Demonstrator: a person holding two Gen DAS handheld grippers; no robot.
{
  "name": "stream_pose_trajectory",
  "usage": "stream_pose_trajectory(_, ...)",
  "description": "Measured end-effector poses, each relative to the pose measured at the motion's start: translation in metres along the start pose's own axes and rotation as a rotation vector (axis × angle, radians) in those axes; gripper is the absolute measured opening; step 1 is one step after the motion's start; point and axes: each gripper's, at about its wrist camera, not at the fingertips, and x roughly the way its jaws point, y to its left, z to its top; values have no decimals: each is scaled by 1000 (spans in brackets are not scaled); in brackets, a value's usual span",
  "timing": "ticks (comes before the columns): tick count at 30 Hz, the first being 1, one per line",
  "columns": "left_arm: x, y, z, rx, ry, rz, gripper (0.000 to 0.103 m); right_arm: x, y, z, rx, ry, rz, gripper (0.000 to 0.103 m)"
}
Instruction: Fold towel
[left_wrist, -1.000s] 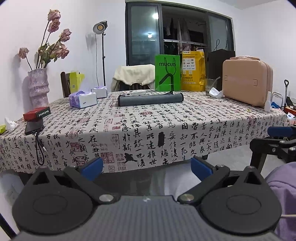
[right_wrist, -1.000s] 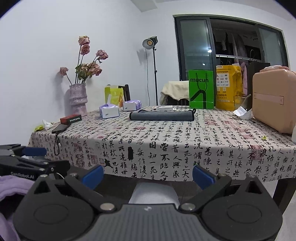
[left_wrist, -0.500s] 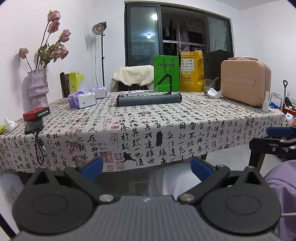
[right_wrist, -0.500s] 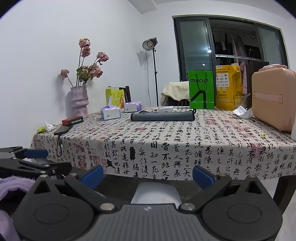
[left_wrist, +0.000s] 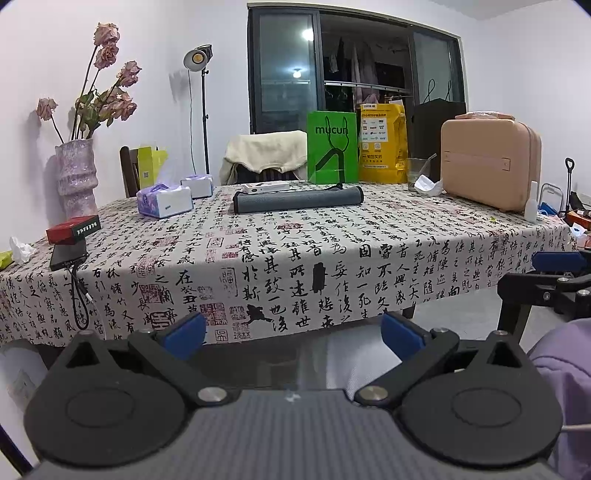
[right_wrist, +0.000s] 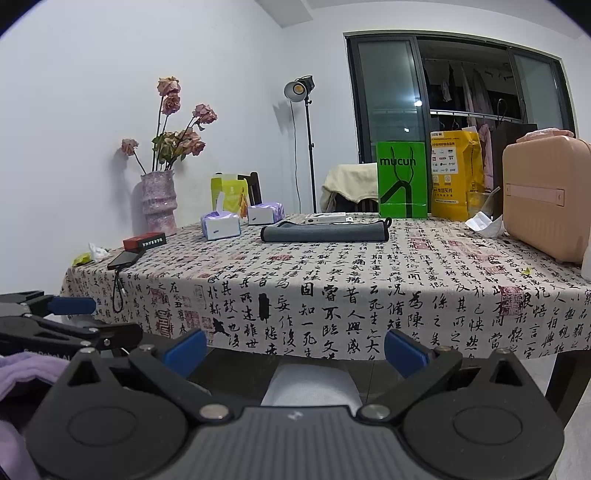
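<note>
Left tool (left_wrist: 291, 334) and right tool (right_wrist: 295, 349), both released with blue pads spread wide on nothing, held side by side below the tabletop's (left_wrist: 406, 236) near edge. Beyond them, the calligraphy-print tablecloth (right_wrist: 332, 306) hangs over that edge. Farther ahead, well apart from both tools, the grey towel (left_wrist: 297, 199) lies as a long roll across the tabletop. Behind it stand a green "mucun" bag (left_wrist: 332, 147) and, right of the tools' axis, a pink case (left_wrist: 489, 162).

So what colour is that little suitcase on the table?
The suitcase is peachy pink all over. It shows best in the left wrist view.
</note>
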Motion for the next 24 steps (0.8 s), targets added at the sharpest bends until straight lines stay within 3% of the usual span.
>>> stream_pose_trajectory(24, 0, 0, 2, 4, -4, 1, 103, 2, 0, -1, 4, 5, 3, 103)
